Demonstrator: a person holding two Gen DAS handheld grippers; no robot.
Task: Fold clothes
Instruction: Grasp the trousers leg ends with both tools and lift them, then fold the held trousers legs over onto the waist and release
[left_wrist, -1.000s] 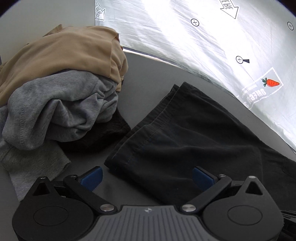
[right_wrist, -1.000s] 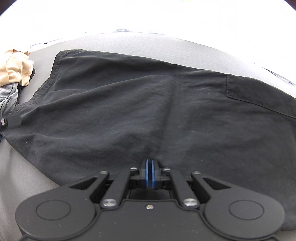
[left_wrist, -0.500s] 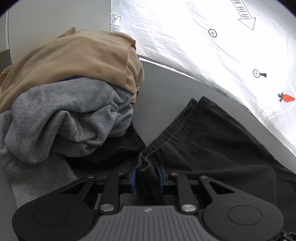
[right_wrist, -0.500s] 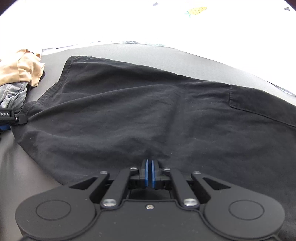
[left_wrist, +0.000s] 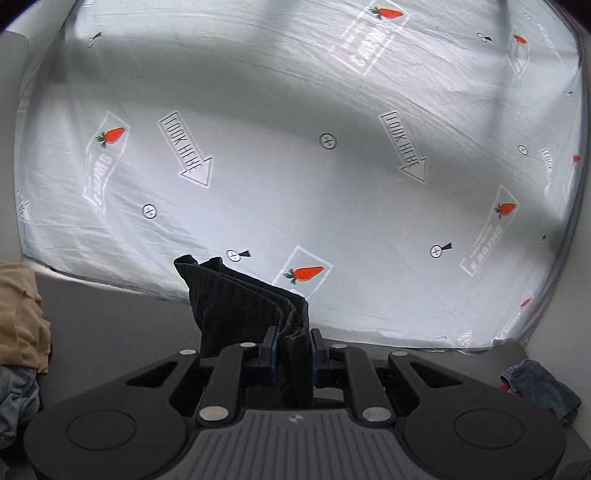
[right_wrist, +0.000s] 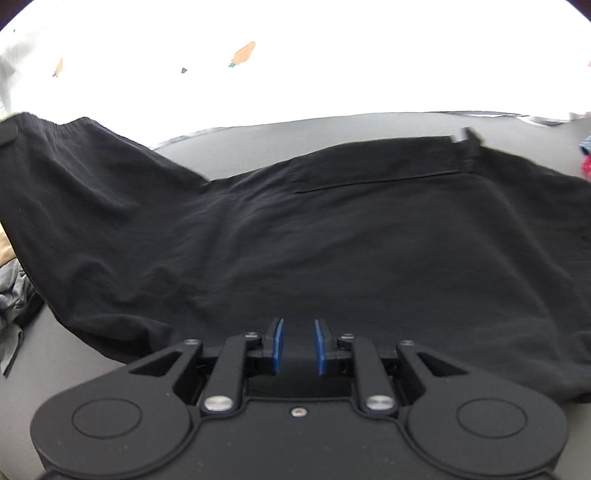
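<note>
Two grippers work one pair of black shorts. The left gripper has just closed on a bunched waistband corner, lifted off the grey table. The right gripper has just parted; whether cloth lies between its pads is hidden. Laundry is cut off at the table's left edge.

Cloth, matt plastic and bright metal noted.
Black shorts: matt woven cloth, finely creased, waistband ribbed; left gripper and right gripper: matt black plastic, smooth blue pads, shiny metal screws; table: smooth matt grey; backdrop sheet: thin printed cloth, wrinkled; tan garment: soft, smooth cloth.
</note>
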